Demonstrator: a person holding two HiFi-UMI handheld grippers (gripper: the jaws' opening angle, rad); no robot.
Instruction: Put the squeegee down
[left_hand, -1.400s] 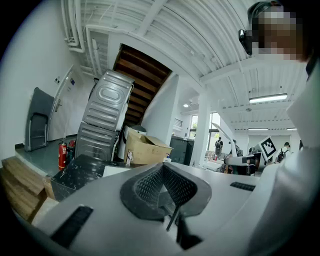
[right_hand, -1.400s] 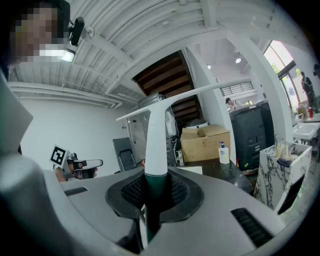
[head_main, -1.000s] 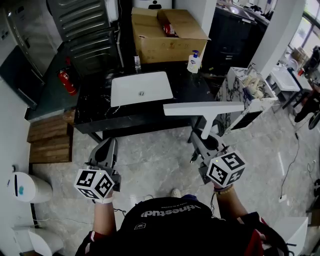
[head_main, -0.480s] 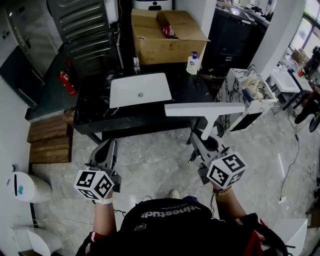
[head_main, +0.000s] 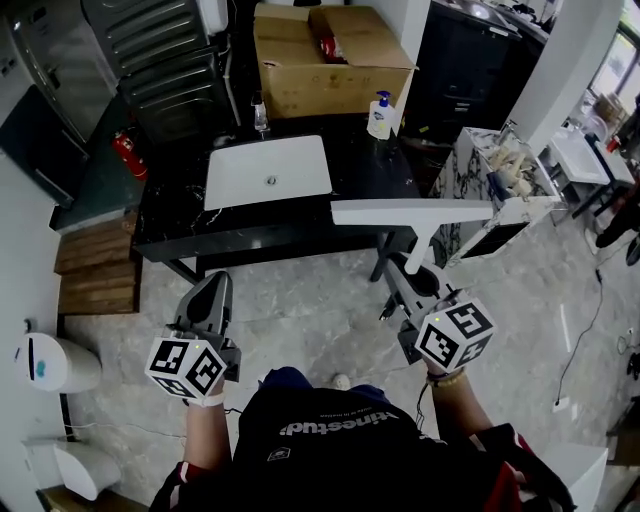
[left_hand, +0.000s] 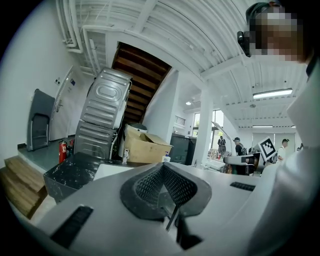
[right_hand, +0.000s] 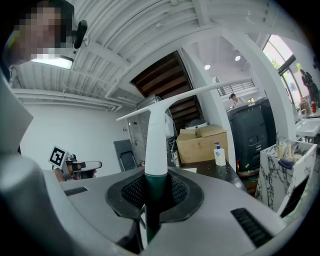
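Observation:
A white squeegee (head_main: 410, 213) with a long flat blade and a dark green handle end stands up from my right gripper (head_main: 413, 277), whose jaws are shut on the handle. In the right gripper view the squeegee (right_hand: 156, 140) rises from between the pads, its blade crossing the top of the picture. The blade hangs over the front right edge of the black counter (head_main: 180, 225). My left gripper (head_main: 210, 300) is shut and empty, held over the floor in front of the counter; its pads (left_hand: 165, 185) meet with nothing between them.
A white sink basin (head_main: 267, 170) is set in the counter, with a soap bottle (head_main: 379, 115) and a small bottle (head_main: 260, 113) behind it. A cardboard box (head_main: 325, 60) stands at the back. A marbled bin (head_main: 505, 185) with items sits right; wooden steps (head_main: 95, 270) lie left.
Both grippers have moved forward toward the counter with the person's step; the squeegee blade now reaches over the counter's front right corner. Jaws unchanged.

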